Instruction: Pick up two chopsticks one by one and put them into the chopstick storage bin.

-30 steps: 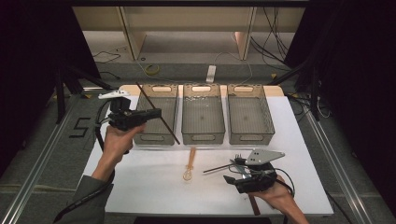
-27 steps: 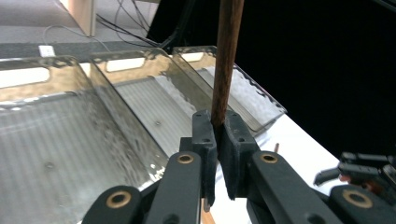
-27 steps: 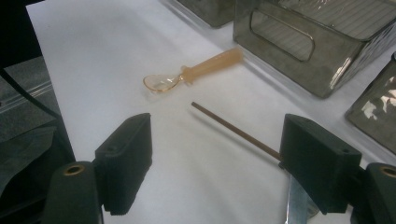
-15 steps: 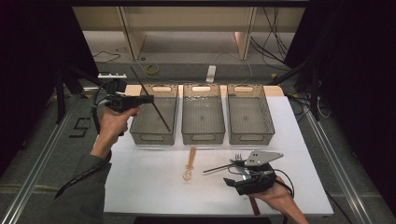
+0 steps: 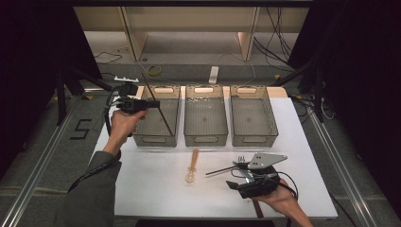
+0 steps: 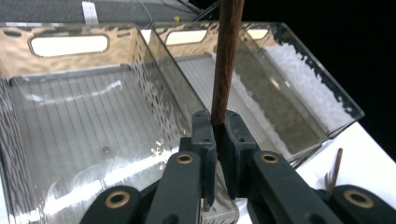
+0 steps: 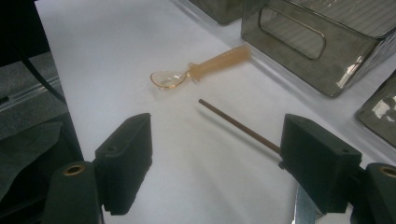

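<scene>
High view: a chopstick carried over the left bin point(image 5: 156, 116).
Left gripper point(image 5: 142, 104) clamped the dark chopstick point(image 5: 157, 105) near one end, seemingly to drop it into that bin; its long axis slanted diagonally above it, free end raised. Right gripper point(image 7: 215, 163), jaws spread and empty, hovered by another stick point(image 7: 238, 126) near the spoon point(image 7: 201, 70).

- chopstick point(image 6: 225, 60) in left gripper point(image 6: 218, 140): dark brown wood
- second chopstick point(image 7: 238, 126) on counter point(image 5: 142, 189): same dark brown
- spoon point(image 7: 196, 72): translucent amber, handle peach-orange
- bins point(image 5: 205, 120): smoky grey, see-through, ribbed floor lines
- counter: plain white
- fingers point(image 7: 126, 154) of both grippers: matte black, brass-coloured rivets
- plate on right gripper point(image 5: 246, 182): grey
</scene>
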Motion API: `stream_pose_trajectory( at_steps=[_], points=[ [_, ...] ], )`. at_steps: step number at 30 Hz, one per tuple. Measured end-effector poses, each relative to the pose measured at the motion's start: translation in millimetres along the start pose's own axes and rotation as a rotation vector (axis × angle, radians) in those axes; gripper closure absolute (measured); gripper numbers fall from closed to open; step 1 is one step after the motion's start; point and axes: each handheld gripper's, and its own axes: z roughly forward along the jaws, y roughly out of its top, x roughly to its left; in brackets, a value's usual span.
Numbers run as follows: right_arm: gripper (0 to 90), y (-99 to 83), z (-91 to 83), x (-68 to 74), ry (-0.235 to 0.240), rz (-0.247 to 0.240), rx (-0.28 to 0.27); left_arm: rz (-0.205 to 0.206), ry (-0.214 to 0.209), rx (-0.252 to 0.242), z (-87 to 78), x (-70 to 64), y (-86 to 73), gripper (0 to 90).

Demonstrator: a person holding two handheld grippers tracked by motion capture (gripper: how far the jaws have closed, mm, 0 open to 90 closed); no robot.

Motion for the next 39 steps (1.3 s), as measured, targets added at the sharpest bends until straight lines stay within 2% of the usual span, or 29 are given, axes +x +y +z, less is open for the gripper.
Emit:
stream_pose_trajectory(
  at_steps=[8,13,17,20,22,30,35,36,39],
  points=[
    [26.1,0.3,0.3,0.2,0.001,-0.005,0.002,-0.013,0.024,0.036,14.6,4.5,-4.7,83.7],
    [26.1,0.1,-0.1,-0.2,0.005,-0.008,-0.001,-0.037,0.024,0.057,21.2,5.9,-4.7,83.6],
    [26.1,1.2,-1.2,0.7,0.003,-0.014,-0.006,-0.038,0.042,0.076,25.6,7.4,-5.0,83.5],
    [26.0,1.0,-1.7,0.2,0.002,-0.013,-0.007,-0.048,0.047,0.076,27.9,9.4,-7.1,83.4],
    [26.1,1.1,-1.8,0.2,0.005,-0.012,-0.008,-0.045,0.065,0.074,29.4,10.0,-8.3,83.0],
    [26.1,1.5,-0.7,0.4,0.010,-0.018,-0.006,-0.062,0.101,0.073,34.4,11.2,-8.5,68.6],
    [26.1,2.1,-1.5,1.1,0.010,-0.019,-0.011,-0.070,0.169,0.096,40.2,11.4,-8.5,55.6],
    [26.0,2.2,-1.6,0.9,0.010,-0.019,-0.011,-0.071,0.173,0.100,40.8,12.0,-8.2,51.5],
    [26.1,2.1,-1.7,0.8,0.010,-0.020,-0.011,-0.069,0.174,0.093,40.8,9.9,-7.4,46.8]
  ],
)
